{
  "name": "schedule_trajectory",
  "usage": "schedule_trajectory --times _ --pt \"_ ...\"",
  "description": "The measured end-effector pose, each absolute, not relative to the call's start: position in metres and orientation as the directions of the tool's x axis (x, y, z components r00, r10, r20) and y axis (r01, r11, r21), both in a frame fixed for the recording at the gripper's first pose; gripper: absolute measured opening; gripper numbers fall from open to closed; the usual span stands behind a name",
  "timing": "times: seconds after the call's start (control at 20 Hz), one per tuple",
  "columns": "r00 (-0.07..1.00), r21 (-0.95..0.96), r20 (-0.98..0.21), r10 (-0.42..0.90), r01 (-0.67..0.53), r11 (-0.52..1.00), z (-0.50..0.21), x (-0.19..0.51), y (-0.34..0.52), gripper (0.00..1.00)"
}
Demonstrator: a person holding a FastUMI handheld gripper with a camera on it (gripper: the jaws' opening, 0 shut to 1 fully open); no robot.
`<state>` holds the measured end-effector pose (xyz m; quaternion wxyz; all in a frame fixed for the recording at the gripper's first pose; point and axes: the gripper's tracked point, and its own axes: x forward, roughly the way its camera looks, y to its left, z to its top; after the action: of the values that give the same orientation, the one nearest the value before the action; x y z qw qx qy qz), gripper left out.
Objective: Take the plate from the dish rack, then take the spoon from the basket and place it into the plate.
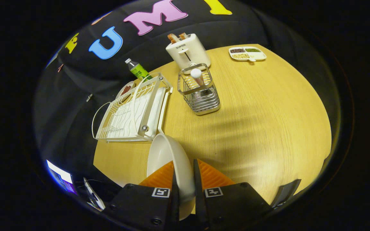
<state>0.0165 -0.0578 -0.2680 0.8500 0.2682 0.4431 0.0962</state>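
My gripper (184, 175) is shut on the white plate (165, 154), both orange fingers pinching its rim. The plate stands on edge between the fingers, its hollow side turned toward the dish rack, held over the wooden table. The white wire dish rack (133, 112) sits just beyond the plate and holds no dishes that I can see. Farther ahead stands the wire basket (200, 93) with the spoon (197, 76) upright in it, its round white end poking above the rim.
A cream toaster (188, 51) with bread stands behind the basket. A green bottle (137, 70) and a small dish lie behind the rack. A divided snack tray (247, 54) sits at the far edge of the round table (268, 122).
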Motion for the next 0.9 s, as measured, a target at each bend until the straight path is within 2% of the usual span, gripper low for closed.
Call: schedule_trajectory --times 0.25,0.3,0.5,0.55,0.65,0.9 --pt "0.573 0.506 -0.723 0.387 0.058 0.86 -0.305 0.026 -0.081 0.26" --pt "0.575 0.489 -0.724 0.382 0.038 0.871 -0.311 0.028 -0.085 0.31" --pt "0.622 0.446 -0.697 0.358 -0.015 0.895 -0.304 0.035 -0.098 0.71" --pt "0.65 0.432 -0.676 0.347 -0.033 0.901 -0.294 0.038 -0.102 0.93" --pt "0.709 0.393 -0.62 0.336 -0.09 0.915 -0.27 0.052 -0.108 0.97" --pt "0.84 0.3 -0.436 0.322 -0.202 0.932 -0.189 0.095 -0.109 0.98"
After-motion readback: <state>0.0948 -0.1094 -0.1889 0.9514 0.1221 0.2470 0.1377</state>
